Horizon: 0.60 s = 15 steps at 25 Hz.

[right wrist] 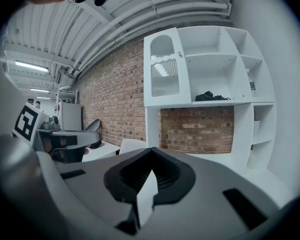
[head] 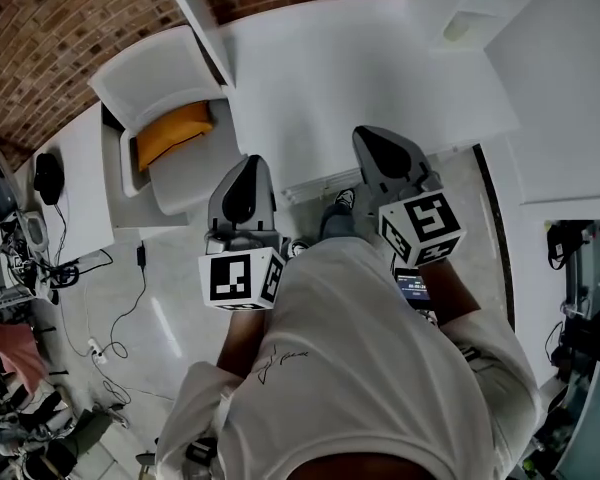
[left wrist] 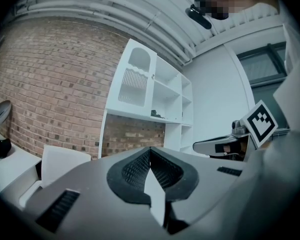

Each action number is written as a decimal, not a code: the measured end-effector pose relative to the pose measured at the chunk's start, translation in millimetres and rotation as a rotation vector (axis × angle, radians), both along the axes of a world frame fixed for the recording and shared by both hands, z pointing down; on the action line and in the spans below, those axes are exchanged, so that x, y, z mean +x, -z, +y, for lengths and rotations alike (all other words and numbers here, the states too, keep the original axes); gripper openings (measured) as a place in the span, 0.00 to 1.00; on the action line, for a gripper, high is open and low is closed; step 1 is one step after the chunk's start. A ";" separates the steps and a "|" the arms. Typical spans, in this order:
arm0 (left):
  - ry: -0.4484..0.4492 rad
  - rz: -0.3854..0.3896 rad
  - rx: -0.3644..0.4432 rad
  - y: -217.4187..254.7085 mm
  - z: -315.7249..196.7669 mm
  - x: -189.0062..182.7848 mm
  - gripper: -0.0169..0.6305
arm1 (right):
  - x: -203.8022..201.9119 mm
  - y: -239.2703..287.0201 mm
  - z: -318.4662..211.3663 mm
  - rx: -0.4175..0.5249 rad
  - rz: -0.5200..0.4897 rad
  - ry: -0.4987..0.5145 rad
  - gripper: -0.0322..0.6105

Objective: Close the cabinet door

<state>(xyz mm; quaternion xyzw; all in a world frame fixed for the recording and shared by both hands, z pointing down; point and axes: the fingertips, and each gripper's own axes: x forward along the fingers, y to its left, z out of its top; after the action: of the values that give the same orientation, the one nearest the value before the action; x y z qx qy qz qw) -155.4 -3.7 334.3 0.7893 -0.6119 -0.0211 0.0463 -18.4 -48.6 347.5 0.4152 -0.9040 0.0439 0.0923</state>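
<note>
Red brick wall [head: 40, 38], white chair [head: 170, 118], pale glossy floor [head: 165, 323].

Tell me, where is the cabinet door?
In the right gripper view, the cabinet door is at the top left of the white shelves, next to the brick wall.

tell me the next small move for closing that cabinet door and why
Probably lift the left gripper toward the cabinet door, which looks swung out from the shelf unit. That gripper and the right gripper are shut, empty and well short of it.
</note>
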 end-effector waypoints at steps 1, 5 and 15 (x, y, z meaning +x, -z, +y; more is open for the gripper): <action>-0.004 -0.002 0.005 1.9 -0.9 0.8 0.05 | -0.9 2.4 1.0 0.014 0.008 0.016 0.09; -0.010 -0.007 0.017 6.6 -2.5 -0.3 0.05 | -6.1 8.5 5.3 0.044 0.038 0.062 0.09; -0.007 0.010 0.021 8.1 -4.9 -5.3 0.05 | -2.0 11.6 2.5 0.039 0.052 0.058 0.09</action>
<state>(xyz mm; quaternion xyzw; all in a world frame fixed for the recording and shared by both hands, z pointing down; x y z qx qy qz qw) -160.7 -8.7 326.1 0.7918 -0.6085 -0.0314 0.0411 -20.3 -46.1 335.9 0.3916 -0.9136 0.0127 0.1085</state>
